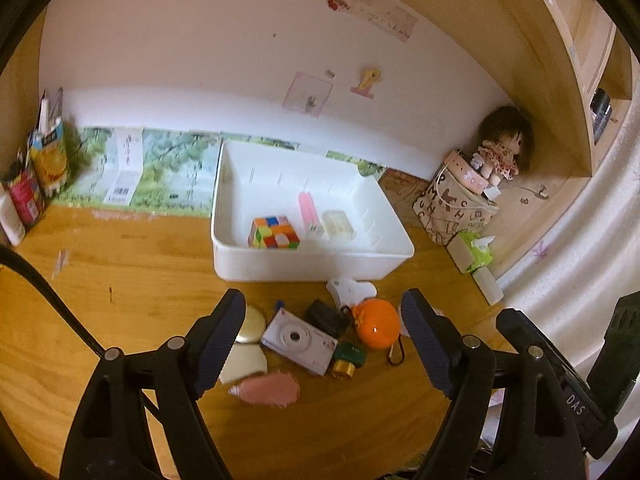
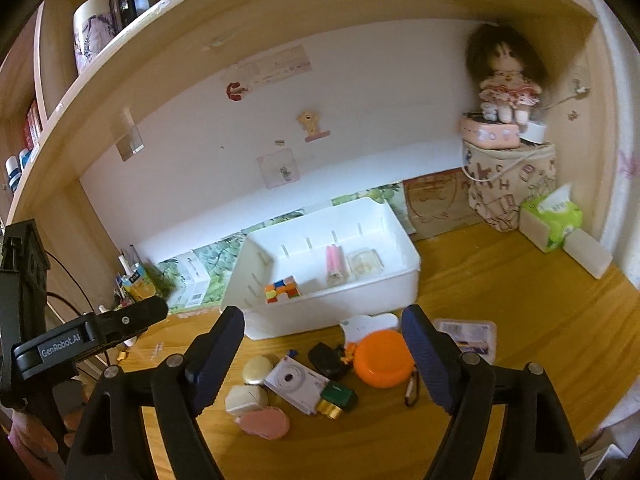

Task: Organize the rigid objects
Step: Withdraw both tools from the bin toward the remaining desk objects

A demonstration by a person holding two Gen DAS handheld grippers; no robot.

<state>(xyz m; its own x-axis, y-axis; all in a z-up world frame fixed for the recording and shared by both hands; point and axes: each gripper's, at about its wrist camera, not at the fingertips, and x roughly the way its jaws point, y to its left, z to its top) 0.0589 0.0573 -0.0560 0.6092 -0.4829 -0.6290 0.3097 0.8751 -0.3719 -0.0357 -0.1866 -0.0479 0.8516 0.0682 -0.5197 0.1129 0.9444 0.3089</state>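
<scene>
left wrist view: my left gripper (image 1: pixel 323 344) hangs wide open and empty above the loose items at lower centre: a white camera (image 1: pixel 298 340) and an orange case (image 1: pixel 377 323). the white bin (image 1: pixel 280 264) at centre holds a puzzle cube (image 1: pixel 273 233). right wrist view: my right gripper (image 2: pixel 322 354) is equally spread, holding nothing; "genrobot.ai" reads on the left gripper's body at left.

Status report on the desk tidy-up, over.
Left gripper and right gripper open, empty. White bin holds cube. Camera waiting on desk. Path unobstructed.
</scene>
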